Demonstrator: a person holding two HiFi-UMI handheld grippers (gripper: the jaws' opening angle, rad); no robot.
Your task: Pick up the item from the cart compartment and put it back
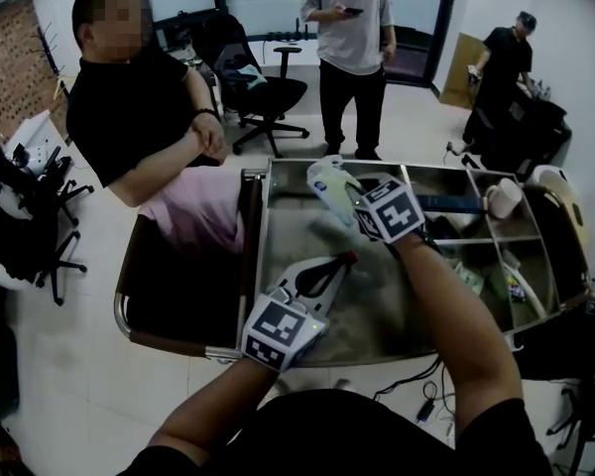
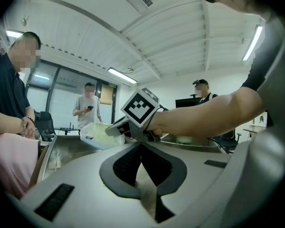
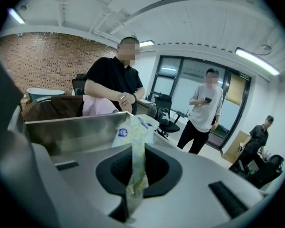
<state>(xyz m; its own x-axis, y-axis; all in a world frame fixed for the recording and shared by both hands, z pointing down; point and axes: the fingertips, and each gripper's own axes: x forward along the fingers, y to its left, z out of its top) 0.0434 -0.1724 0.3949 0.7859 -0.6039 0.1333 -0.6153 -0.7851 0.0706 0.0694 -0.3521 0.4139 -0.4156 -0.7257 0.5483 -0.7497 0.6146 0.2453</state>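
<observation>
Right gripper view first: shows right gripper (image 3: 134, 152) clamped shut on the near end of pack (image 3: 131, 129). Holds it lengthwise, straight out ahead of the tips, over the far end of bay (image 1: 297, 236) in cart (image 1: 261, 266). Probably calls for lowering ahead and down. Finds left gripper (image 1: 345, 260) shut, empty, at the near side, short of pack.

The person wears a black short-sleeved shirt (image 1: 377, 434). The left tool (image 2: 141, 145) and right tool (image 3: 135, 148) are pale grey with black ridged pads (image 2: 125, 163). Each bears a cube (image 1: 281, 331) of black-and-white square markers.
</observation>
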